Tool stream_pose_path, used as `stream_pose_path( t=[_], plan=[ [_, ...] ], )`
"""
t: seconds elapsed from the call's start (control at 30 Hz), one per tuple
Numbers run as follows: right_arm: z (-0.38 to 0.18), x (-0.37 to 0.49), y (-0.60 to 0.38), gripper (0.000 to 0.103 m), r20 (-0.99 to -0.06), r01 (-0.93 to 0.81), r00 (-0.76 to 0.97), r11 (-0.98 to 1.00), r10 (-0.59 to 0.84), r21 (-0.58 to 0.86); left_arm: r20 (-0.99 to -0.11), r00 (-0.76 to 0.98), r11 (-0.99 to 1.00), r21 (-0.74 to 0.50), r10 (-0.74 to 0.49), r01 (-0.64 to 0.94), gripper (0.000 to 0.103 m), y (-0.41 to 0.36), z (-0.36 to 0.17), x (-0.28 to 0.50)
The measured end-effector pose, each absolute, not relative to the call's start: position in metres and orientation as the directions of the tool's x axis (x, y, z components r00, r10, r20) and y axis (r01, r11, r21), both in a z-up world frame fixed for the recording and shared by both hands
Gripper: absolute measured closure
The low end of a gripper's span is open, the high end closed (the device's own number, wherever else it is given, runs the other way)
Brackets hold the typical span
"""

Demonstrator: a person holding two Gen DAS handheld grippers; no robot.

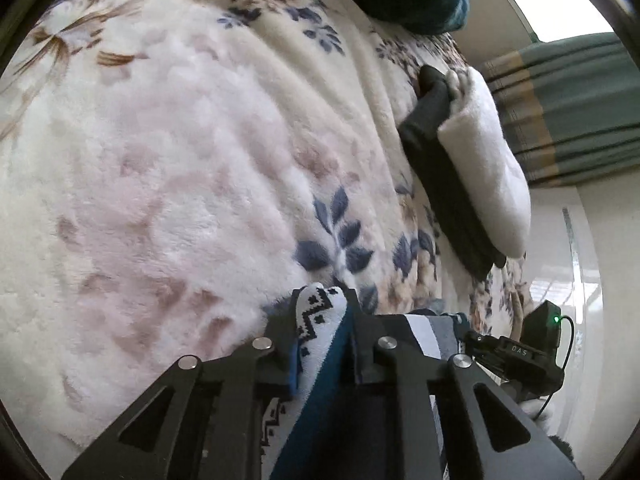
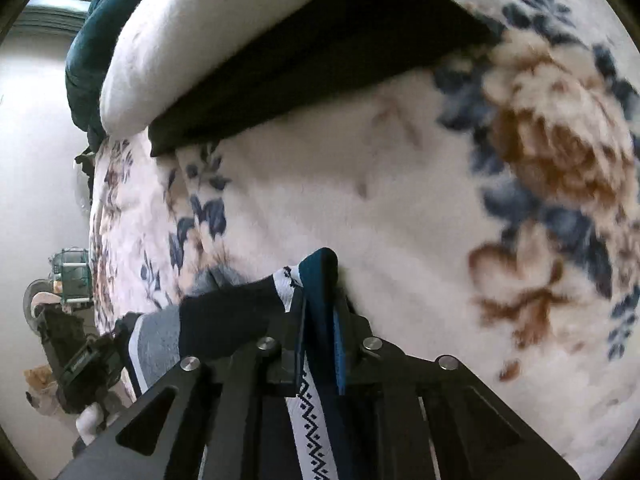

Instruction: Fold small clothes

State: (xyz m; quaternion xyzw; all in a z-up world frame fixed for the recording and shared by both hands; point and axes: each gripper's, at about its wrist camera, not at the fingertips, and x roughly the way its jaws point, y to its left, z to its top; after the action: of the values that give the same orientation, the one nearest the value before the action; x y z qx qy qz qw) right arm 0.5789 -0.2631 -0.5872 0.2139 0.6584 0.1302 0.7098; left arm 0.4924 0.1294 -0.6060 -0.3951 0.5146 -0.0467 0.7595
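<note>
Left wrist view: your left gripper (image 1: pixel 340 312) pinches the patterned garment (image 1: pixel 316 312); your right gripper (image 2: pixel 320 280) clamps its other corner, above the floral blanket (image 2: pixel 360 200). Keep the edge taut, corners level.

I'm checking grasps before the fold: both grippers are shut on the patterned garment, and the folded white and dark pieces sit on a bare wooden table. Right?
Not quite. Both the left gripper and right gripper are shut on the patterned garment, but the white piece and dark piece lie on a floral fleece blanket, as the left wrist view shows.

Left tool (image 1: pixel 322 312) w/ patterned garment (image 1: pixel 318 312)
</note>
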Motion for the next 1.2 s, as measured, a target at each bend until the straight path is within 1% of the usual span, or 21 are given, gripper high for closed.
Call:
stream_pose_path(
  t=[0.1,0.2,0.27,0.3,0.33,0.37,0.4,0.43,0.57,0.6,0.63,0.67,0.7,0.73,0.83,0.87,0.9,0.93,0.97,1.03,1.2],
  plan=[
    [-0.585,0.588,-0.267,0.094,-0.874,0.112,0.122,0.869,0.47,0.482,-0.736,0.472,0.652,-0.665,-0.486,-0.366,0.092,0.138,-0.614,0.494],
    [-0.594,0.589,-0.261,0.093,-0.889,0.094,0.035,0.884,0.457,0.458,-0.737,0.44,0.654,-0.667,-0.512,-0.357,0.09,0.137,-0.62,0.497],
    [-0.597,0.587,-0.269,0.088,-0.862,0.13,-0.021,0.856,0.506,0.5,-0.734,0.414,0.651,-0.674,-0.538,-0.349,0.076,0.141,-0.617,0.493],
    [-0.596,0.585,-0.277,0.075,-0.841,0.158,-0.031,0.833,0.541,0.53,-0.723,0.406,0.638,-0.688,-0.559,-0.345,0.07,0.143,-0.615,0.49],
    [-0.596,0.583,-0.285,0.053,-0.822,0.179,-0.041,0.813,0.568,0.554,-0.71,0.406,0.625,-0.702,-0.576,-0.341,0.053,0.147,-0.612,0.484],
    [-0.597,0.578,-0.294,0.044,-0.791,0.202,-0.054,0.782,0.609,0.589,-0.689,0.416,0.607,-0.722,-0.594,-0.331,0.035,0.152,-0.609,0.473],
    [-0.601,0.572,-0.301,0.035,-0.738,0.217,-0.083,0.735,0.669,0.642,-0.671,0.422,0.59,-0.74,-0.609,-0.323,0.034,0.155,-0.607,0.463],
    [-0.608,0.565,-0.301,0.031,-0.693,0.224,-0.127,0.701,0.71,0.677,-0.646,0.425,0.567,-0.762,-0.634,-0.312,0.033,0.156,-0.607,0.453],
    [-0.645,0.53,-0.283,0.031,-0.603,0.183,-0.331,0.677,0.725,0.713,-0.567,0.341,0.492,-0.823,-0.75,-0.284,0.033,0.128,-0.628,0.422],
    [-0.651,0.523,-0.275,0.027,-0.577,0.174,-0.352,0.657,0.737,0.733,-0.557,0.328,0.485,-0.829,-0.763,-0.281,0.033,0.119,-0.633,0.42],
    [-0.651,0.522,-0.268,0.011,-0.551,0.163,-0.335,0.623,0.764,0.765,-0.55,0.318,0.48,-0.833,-0.773,-0.275,0.033,0.11,-0.637,0.419],
    [-0.649,0.522,-0.265,0.003,-0.526,0.167,-0.322,0.594,0.787,0.787,-0.539,0.317,0.472,-0.84,-0.78,-0.266,0.033,0.102,-0.64,0.42],
    [-0.648,0.523,-0.26,0.0,-0.482,0.187,-0.311,0.55,0.819,0.814,-0.53,0.322,0.465,-0.846,-0.784,-0.26,0.033,0.096,-0.642,0.423],
    [-0.65,0.523,-0.254,0.0,-0.462,0.197,-0.314,0.532,0.83,0.823,-0.526,0.327,0.459,-0.849,-0.785,-0.263,0.032,0.092,-0.643,0.426],
    [-0.649,0.52,-0.235,0.001,-0.505,0.129,-0.334,0.569,0.796,0.812,-0.529,0.351,0.47,-0.849,-0.773,-0.244,0.035,0.084,-0.637,0.438],
    [-0.645,0.518,-0.231,0.005,-0.522,0.105,-0.335,0.582,0.784,0.806,-0.53,0.35,0.478,-0.848,-0.772,-0.231,0.049,0.083,-0.634,0.441],
    [-0.645,0.517,-0.228,0.03,-0.538,0.098,-0.336,0.597,0.773,0.796,-0.536,0.351,0.489,-0.844,-0.768,-0.22,0.057,0.082,-0.629,0.443],
    [-0.644,0.515,-0.23,0.062,-0.547,0.113,-0.328,0.607,0.77,0.786,-0.534,0.35,0.487,-0.846,-0.77,-0.218,0.065,0.083,-0.627,0.444],
    [-0.642,0.515,-0.233,0.068,-0.535,0.134,-0.315,0.595,0.784,0.793,-0.524,0.343,0.477,-0.852,-0.78,-0.216,0.069,0.083,-0.625,0.446],
    [-0.63,0.511,-0.232,0.075,-0.548,0.106,-0.295,0.597,0.783,0.795,-0.512,0.334,0.459,-0.859,-0.791,-0.229,0.071,0.087,-0.622,0.449],
    [-0.595,0.505,-0.231,0.078,-0.564,0.096,-0.229,0.595,0.794,0.798,-0.534,0.311,0.49,-0.845,-0.786,-0.213,0.072,0.091,-0.598,0.464]
  ],
)
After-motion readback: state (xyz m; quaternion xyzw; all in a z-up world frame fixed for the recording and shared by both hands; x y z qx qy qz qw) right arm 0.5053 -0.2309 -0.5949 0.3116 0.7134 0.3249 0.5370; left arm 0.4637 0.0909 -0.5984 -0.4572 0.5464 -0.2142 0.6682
